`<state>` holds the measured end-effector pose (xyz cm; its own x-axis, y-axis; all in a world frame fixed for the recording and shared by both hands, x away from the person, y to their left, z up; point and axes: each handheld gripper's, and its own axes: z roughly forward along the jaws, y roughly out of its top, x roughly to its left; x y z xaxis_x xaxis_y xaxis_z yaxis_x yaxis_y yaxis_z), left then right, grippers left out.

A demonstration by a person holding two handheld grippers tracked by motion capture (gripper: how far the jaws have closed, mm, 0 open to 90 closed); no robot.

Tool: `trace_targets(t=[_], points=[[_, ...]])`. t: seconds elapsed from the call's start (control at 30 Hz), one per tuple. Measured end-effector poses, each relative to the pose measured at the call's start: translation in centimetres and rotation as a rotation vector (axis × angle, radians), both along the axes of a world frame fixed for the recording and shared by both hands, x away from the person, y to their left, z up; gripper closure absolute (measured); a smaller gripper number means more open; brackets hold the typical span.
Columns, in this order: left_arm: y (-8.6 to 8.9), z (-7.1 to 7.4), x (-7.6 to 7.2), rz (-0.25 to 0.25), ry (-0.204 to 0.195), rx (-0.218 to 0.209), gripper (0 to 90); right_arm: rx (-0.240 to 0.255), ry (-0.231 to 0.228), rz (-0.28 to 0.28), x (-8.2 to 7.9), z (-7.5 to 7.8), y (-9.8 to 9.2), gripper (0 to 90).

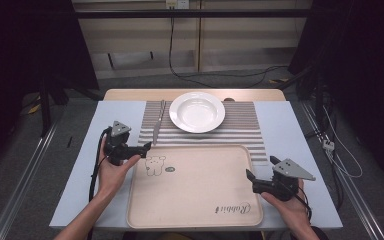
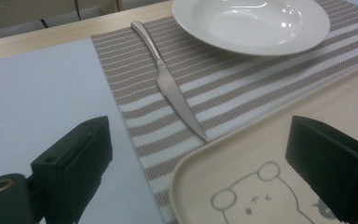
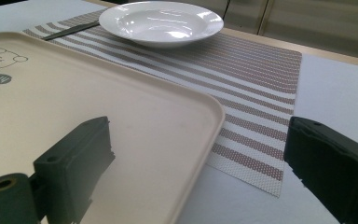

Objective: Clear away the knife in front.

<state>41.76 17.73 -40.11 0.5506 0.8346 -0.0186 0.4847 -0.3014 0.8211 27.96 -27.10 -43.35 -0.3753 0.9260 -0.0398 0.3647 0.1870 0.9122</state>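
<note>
The left tongs (image 1: pixel 139 148) hover with jaws spread wide and holding nothing at the near-left corner of the beige tray (image 1: pixel 195 210); in the left gripper view one jaw hangs over the pale blue cover of the desk (image 2: pixel 42 93) and the other over the tray's rim (image 2: pixel 242 154), beside the printed bear (image 2: pixel 256 196); the knife (image 2: pixel 170 84) lies just ahead of them on the striped placemat (image 2: pixel 242 93), its tip pointing at the tray's edge and nearly touching it, its handle running away toward the far side; nothing lies between the jaws and the blade; the white plate (image 2: pixel 251 23) sits on the same mat just beside the knife's handle, apart from it; the right tongs (image 1: pixel 250 180) are likewise released and empty, held over the tray's right edge; in the right gripper view one jaw is above the tray's surface (image 3: pixel 74 93) and the other above the desk beyond the mat's corner (image 3: pixel 261 168); the plate (image 3: pixel 161 23) stands well ahead, and the knife (image 3: pixel 72 30) shows as a dark sliver to its side; a black cable (image 1: pixel 96 165) trails from the left tongs along the person's forearm.
</note>
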Motion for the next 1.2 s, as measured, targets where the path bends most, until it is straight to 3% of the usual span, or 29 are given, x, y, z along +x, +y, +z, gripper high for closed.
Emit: trace_targets(t=[0.1, 0.27, 0.47, 0.53, 0.6, 0.67, 0.83, 0.97, 1.03, 1.1, 1.13, 1.2], points=[[-0.7, -0.3, 1.5, 0.002, 0.009, 0.008, 7.6, 0.013, 0.005, 0.008, 0.3, 0.0, 0.0, 7.5], [-1.4, -0.3, 2.9, -0.004, 0.009, 0.027, 8.5, 0.010, 0.017, 0.012, 0.6, -0.3, -0.1, 7.7], [-2.5, 0.7, 5.5, -0.003, 0.013, 0.037, 8.9, -0.002, 0.001, 0.019, 0.4, -0.2, 0.0, 8.0], [-2.9, 0.9, 6.4, -0.016, 0.047, 0.046, 8.9, -0.015, 0.002, 0.013, 0.4, -0.2, 0.1, 8.0], [-3.1, 1.0, 6.8, -0.008, 0.046, 0.064, 9.3, -0.018, -0.001, 0.004, 0.4, -0.2, 0.1, 8.3], [-3.4, 1.2, 7.3, 0.003, 0.014, 0.065, 12.7, -0.019, -0.009, -0.005, 0.3, -0.1, 0.2, 8.4], [-3.9, 1.2, 9.1, 0.030, 0.025, 0.070, 13.5, -0.009, -0.024, -0.009, 0.1, 0.0, 0.0, 8.5], [-4.3, 0.9, 10.6, 0.046, 0.015, 0.098, 14.4, -0.009, -0.021, -0.012, 0.1, 0.0, -0.1, 8.5], [-4.4, 0.5, 11.3, 0.050, 0.032, 0.098, 15.2, -0.010, -0.021, -0.009, 0.1, -0.1, -0.1, 8.5], [-4.5, -0.2, 12.4, 0.055, 0.081, 0.097, 16.1, -0.009, -0.015, -0.008, 0.2, -0.2, 0.0, 8.5], [-4.5, -0.2, 12.4, 0.055, 0.081, 0.097, 16.2, -0.011, -0.014, -0.007, 0.2, -0.2, 0.1, 8.5], [-4.6, -0.9, 13.6, 0.069, 0.126, 0.129, 16.2, -0.016, -0.012, -0.006, 0.3, -0.3, 0.2, 8.6]])
